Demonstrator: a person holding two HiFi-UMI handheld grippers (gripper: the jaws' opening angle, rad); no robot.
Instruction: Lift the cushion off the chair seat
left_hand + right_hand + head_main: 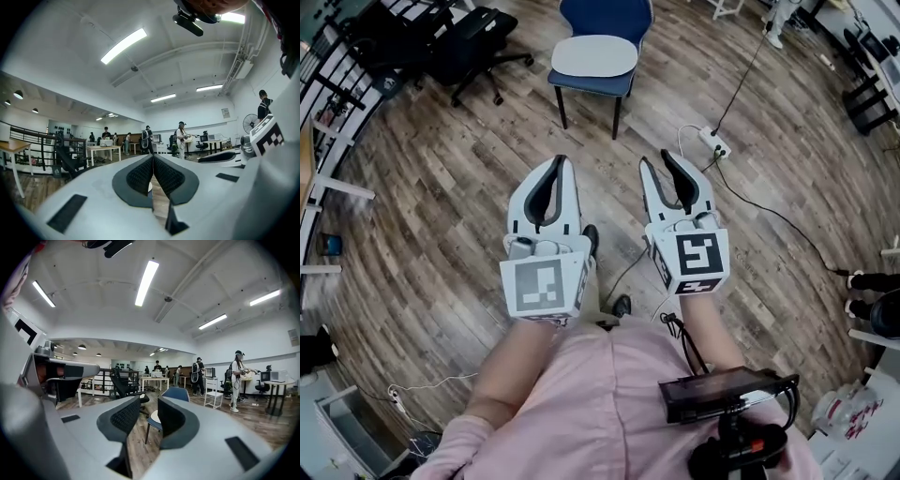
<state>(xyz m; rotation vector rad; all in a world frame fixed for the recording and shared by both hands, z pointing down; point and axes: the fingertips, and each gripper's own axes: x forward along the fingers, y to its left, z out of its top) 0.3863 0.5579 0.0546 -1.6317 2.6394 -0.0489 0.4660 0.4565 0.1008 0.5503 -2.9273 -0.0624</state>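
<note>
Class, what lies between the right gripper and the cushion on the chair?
Only bare wooden floor, in the head view, between the right gripper and the cushion; the power strip sits off to the side.

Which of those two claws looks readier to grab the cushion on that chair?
Probably the right gripper: its jaws stand apart, aimed at the cushion. The left gripper is shut.

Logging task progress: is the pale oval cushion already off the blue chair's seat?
No, the pale oval cushion lies flat on the seat of the blue chair in the head view.
</note>
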